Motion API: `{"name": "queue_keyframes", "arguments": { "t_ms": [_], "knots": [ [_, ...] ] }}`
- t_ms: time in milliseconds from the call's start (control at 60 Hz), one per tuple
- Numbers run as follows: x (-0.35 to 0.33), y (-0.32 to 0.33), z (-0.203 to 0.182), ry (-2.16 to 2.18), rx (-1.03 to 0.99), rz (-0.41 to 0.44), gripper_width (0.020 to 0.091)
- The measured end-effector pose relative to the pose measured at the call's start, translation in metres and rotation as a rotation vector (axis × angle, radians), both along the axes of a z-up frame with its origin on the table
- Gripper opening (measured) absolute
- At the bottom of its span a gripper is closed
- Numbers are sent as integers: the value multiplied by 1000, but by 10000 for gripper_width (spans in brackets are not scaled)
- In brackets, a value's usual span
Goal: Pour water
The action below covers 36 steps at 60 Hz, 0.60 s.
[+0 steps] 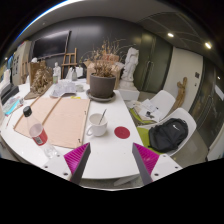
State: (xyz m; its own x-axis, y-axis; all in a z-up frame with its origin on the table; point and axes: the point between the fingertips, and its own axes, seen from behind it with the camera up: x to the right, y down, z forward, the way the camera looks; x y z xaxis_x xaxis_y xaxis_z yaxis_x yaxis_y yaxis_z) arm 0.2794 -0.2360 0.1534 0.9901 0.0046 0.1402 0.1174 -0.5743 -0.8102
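My gripper hangs high above a white table, open, with nothing between its fingers. The pink pads stand wide apart over bare tabletop. Ahead of the fingers stands a white mug with a handle on its right side. Left of the mug, near the table's left edge, stands a clear bottle with a red label. A red round coaster lies just right of the mug.
A brown paper sheet covers the table's left half. A potted dry plant stands at the far end, with a white bust beside it. A black backpack sits on a chair to the right.
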Motion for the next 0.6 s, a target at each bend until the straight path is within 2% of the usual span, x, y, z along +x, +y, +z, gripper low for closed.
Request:
{"name": "queue_keyframes", "arguments": {
  "t_ms": [183,283,483,600],
  "knots": [
    [-34,-13,-18,18,18,32,857],
    [-75,-28,-34,34,37,62,857],
    [-173,-38,-62,75,105,197,860],
    [-214,-20,-77,95,146,207,856]
  ]
}}
